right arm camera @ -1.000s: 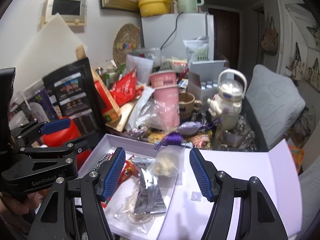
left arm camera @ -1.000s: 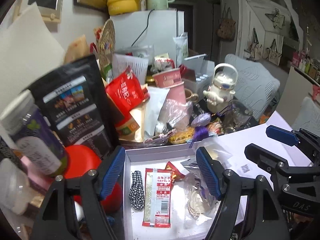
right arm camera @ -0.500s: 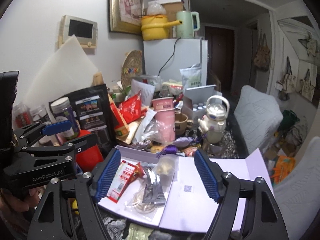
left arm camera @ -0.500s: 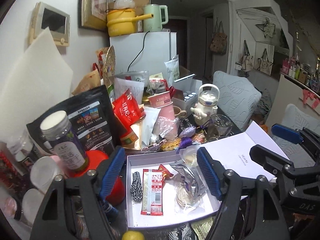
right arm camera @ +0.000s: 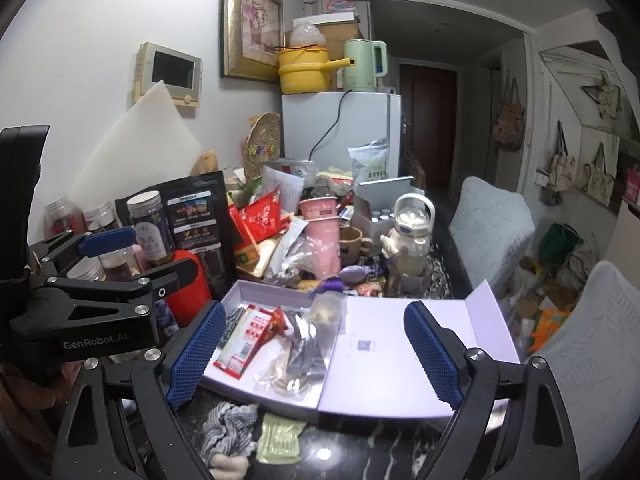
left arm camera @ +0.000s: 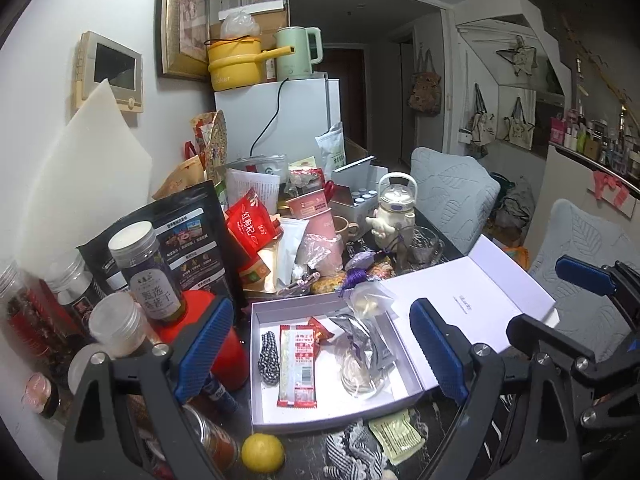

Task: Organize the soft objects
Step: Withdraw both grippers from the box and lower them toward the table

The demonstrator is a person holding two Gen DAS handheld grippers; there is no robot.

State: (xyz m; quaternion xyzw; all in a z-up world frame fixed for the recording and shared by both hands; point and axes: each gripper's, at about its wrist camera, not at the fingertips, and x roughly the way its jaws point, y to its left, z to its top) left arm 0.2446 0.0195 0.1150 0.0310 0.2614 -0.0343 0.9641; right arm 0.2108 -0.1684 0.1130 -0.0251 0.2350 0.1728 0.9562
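Now both grippers have pulled back and up from the white box (left arm camera: pixel 256 364), which sat large in the lower middle of each frame a second ago and now shows whole, smaller, with dark tabletop in front of it. My left gripper (left arm camera: pixel 320 348) has just been opening its jaws; they stand wide with nothing between them, the box only behind the gap. My right gripper (right arm camera: pixel 314 354) has done the same: jaws spread wide, empty, the box and its flipped-open lid (right arm camera: pixel 400 360) showing through.

Inside the box, in the left view, lie a black-and-white braided cord (left arm camera: pixel 269 357) at the left, a long red-and-white snack packet (left arm camera: pixel 298 364) beside it, a small red sachet (left arm camera: pixel 320 330) above that, and crinkled clear bags (left arm camera: pixel 360 356) to the right.

I read this as a retreat after a drop-off, not the end of the job. Two soft things sit outside the box, along the bottom edge of the frames: a striped cloth (right arm camera: pixel 230 432) and a pale green packet (right arm camera: pixel 278 438) just beside it. A lemon (left arm camera: pixel 262 452) rests at lower left in the left view, close to the box's front wall. With both jaws free, either hand could go for the cloth next; it looks limp and will bunch when pinched.
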